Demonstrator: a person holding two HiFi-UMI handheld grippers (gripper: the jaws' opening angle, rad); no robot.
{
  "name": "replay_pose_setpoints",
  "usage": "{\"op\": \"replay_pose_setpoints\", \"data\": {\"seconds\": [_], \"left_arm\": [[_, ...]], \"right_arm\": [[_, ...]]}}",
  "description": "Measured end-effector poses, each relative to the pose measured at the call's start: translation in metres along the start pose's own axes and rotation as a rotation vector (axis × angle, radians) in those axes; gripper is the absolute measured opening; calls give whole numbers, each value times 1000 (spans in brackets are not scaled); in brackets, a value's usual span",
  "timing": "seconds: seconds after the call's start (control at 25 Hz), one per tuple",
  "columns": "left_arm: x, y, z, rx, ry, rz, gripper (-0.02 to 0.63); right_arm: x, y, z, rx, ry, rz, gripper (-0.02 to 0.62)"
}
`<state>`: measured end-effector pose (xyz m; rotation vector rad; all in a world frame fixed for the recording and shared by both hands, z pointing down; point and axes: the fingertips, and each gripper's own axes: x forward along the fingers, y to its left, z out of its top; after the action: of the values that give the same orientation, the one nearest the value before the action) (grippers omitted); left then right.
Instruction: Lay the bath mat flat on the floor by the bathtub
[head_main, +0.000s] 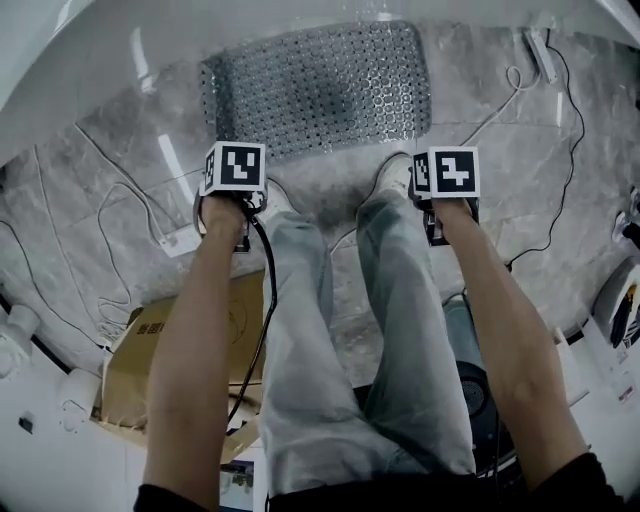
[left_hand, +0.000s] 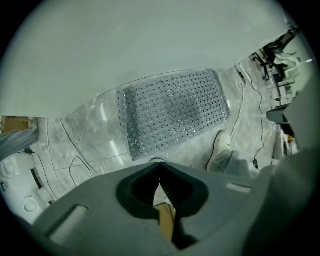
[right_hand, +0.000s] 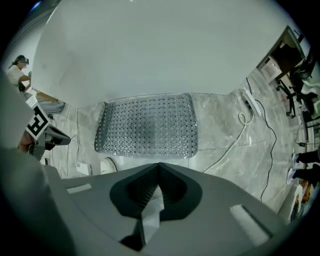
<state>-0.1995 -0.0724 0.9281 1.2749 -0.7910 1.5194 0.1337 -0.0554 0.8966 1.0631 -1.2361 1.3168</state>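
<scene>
Nearest the camera are the person's legs (head_main: 340, 340) in pale denim, standing upright, with both forearms stretched forward over them. The left gripper (left_hand: 160, 169) and right gripper (right_hand: 159, 169) are held level at either side of the knees, well above the floor (head_main: 560, 190). Each gripper's own view shows its ribbed grey jaws pressed together at the tips with nothing between them, so both are clenched and empty.

The bath mat (head_main: 318, 88) lies farther out, spread on the floor with its far edge just beside the white curved wall of the bathtub (head_main: 110, 60). It looks like clear, glossy plastic, a rounded rectangle covered in a regular grid of small holes or bumps, and it appears flat with no visible fold. That suggests the laying is done and the grippers are hanging clear of it.

The floor is grey veined stone tile. Thin cables (head_main: 545, 150) trail across it, and a brown cardboard box (head_main: 140, 360) sits at the near left.
</scene>
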Motion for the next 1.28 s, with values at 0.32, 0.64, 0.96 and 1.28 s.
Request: {"op": "replay_pose_setpoints", "data": {"seconds": [0.32, 0.64, 0.96, 1.28], "left_arm": [[-35, -34, -14, -32, -23, -62, 5], [-56, -53, -30, -35, -9, -64, 5], [-106, -92, -28, -8, -93, -111, 5], [-163, -102, -29, -82, -201, -112, 5]], "right_arm": [[-42, 30, 5, -56, -26, 61, 4], [-66, 43, 0, -49, -26, 72, 5], [-106, 57, -12, -81, -58, 110, 3], [-153, 70, -17, -185, -118, 84, 3]]}}
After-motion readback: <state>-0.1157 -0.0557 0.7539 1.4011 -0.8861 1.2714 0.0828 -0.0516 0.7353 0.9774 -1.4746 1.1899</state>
